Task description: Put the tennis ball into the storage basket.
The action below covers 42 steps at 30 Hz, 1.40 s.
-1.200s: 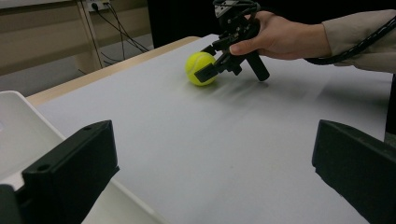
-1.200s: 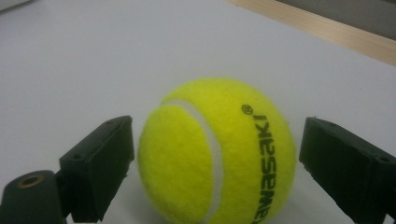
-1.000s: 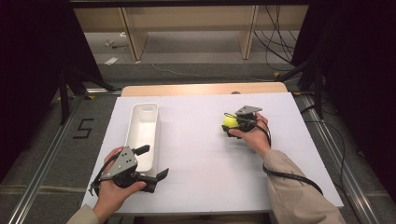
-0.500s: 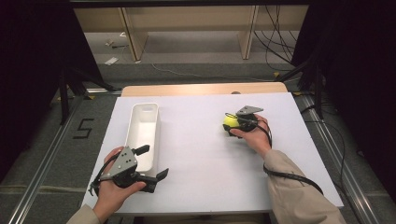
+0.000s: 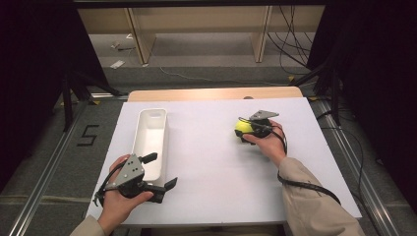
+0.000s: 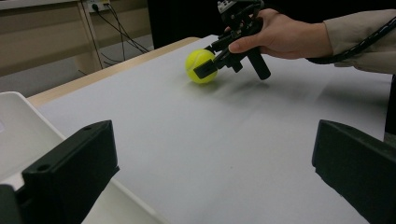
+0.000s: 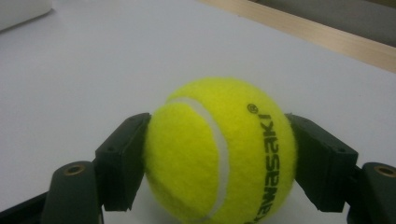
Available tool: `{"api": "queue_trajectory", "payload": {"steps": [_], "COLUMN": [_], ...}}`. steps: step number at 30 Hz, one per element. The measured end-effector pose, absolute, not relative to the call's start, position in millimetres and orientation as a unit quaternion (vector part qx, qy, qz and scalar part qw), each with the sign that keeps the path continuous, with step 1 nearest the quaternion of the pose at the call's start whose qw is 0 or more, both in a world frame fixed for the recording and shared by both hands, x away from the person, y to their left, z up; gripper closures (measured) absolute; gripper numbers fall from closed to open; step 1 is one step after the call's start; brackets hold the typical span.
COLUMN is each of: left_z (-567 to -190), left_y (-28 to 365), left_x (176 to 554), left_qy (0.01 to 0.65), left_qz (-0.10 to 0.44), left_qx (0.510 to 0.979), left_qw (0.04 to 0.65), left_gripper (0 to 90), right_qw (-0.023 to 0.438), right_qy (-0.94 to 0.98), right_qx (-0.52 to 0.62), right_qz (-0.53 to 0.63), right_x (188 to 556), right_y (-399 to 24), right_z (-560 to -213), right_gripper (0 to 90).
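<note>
A yellow tennis ball [image 5: 241, 128] [image 7: 219, 149] sits on the white table top at the right of centre. My right gripper [image 5: 244, 132] [image 7: 219, 161] is shut on it, one black jaw pressed against each side. In the left gripper view the ball [image 6: 200, 66] touches the table, with the right gripper [image 6: 211, 65] and its hand behind it. My left gripper [image 5: 162, 170] [image 6: 215, 172] is held low near the table's front left, open, with nothing between its jaws. It points toward the ball.
A long white tray [image 5: 139, 132] [image 6: 18, 126] lies on the left part of the table, right beside the left gripper. A wooden strip [image 5: 211, 93] runs along the table's far edge. Cables lie on the floor beyond.
</note>
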<state>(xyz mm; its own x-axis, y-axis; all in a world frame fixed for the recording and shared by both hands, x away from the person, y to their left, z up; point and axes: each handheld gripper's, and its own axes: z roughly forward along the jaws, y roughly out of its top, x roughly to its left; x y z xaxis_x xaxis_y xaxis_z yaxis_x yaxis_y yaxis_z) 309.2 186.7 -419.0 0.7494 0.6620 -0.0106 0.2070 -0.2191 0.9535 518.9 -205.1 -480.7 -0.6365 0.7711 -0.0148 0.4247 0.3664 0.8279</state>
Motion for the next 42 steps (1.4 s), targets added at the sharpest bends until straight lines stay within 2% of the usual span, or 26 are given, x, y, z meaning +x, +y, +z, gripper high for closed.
{"api": "queue_trajectory", "payload": {"steps": [42], "left_z": [-419], "left_y": [186], "left_x": [309], "left_qy": [0.287], "left_qz": [0.205], "left_qx": [0.754], "left_qw": [0.554], "left_gripper": [0.0], "right_qw": [0.221], "right_qy": [0.768], "right_qx": [0.378], "right_qz": [0.467], "right_x": [512], "right_y": [-211], "right_z": [-452], "right_gripper": [27.0]}}
